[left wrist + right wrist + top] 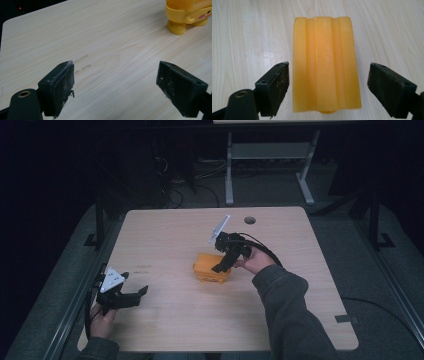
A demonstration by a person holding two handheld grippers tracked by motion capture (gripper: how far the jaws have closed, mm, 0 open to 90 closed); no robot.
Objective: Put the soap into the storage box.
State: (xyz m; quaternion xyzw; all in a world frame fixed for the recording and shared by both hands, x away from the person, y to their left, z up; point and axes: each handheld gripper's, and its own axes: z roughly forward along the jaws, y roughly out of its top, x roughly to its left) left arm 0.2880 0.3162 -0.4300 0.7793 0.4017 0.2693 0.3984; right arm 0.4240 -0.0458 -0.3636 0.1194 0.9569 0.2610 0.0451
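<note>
Yellow toy (326, 65) sits mid-table between our right gripper's (327, 91) wide jaws, apparently untouched; bare wood lies all around it, and our left gripper (115, 85) gapes wide near the table's (165, 235) near-left edge

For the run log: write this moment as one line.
right gripper: open, jaws astride yellow toy | left gripper: open, idle over table

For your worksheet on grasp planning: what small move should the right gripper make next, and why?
Probably lower a little and close: the right gripper hangs open with its jaws either side of the ridged yellow plastic toy, not touching it, on the pale wooden table.
</note>
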